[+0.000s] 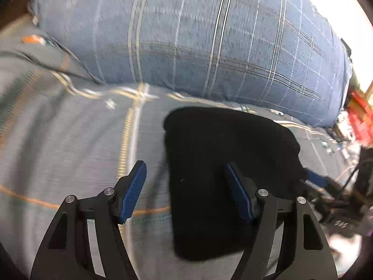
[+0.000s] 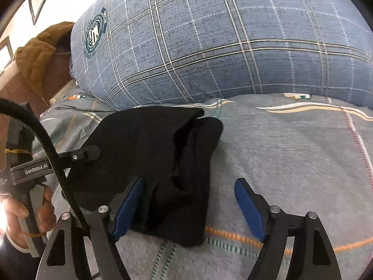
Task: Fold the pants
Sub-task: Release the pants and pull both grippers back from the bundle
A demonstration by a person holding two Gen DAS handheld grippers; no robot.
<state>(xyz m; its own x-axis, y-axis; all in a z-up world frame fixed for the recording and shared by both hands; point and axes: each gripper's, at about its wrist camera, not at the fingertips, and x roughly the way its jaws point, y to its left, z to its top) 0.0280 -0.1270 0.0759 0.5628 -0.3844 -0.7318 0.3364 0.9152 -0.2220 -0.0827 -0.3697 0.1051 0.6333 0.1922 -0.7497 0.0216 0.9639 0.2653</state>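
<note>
The black pants (image 1: 221,175) lie as a compact folded bundle on the grey bedsheet (image 1: 70,140). My left gripper (image 1: 184,165) is open above the bundle's left edge, its right finger over the cloth and its left finger over bare sheet. In the right wrist view the pants (image 2: 151,151) show loose layers at their right edge. My right gripper (image 2: 190,182) is open over that edge, left finger over the cloth, right finger over the sheet. Nothing is pinched between either pair of pads. A hand (image 2: 23,210) holds the left gripper's handle at the far left.
A large blue plaid pillow (image 2: 221,46) fills the back of the bed just beyond the pants. A brown jacket (image 2: 39,49) hangs at the back left. A black cable (image 2: 46,140) arcs across the left. Red clutter (image 1: 359,119) sits off the bed's right side.
</note>
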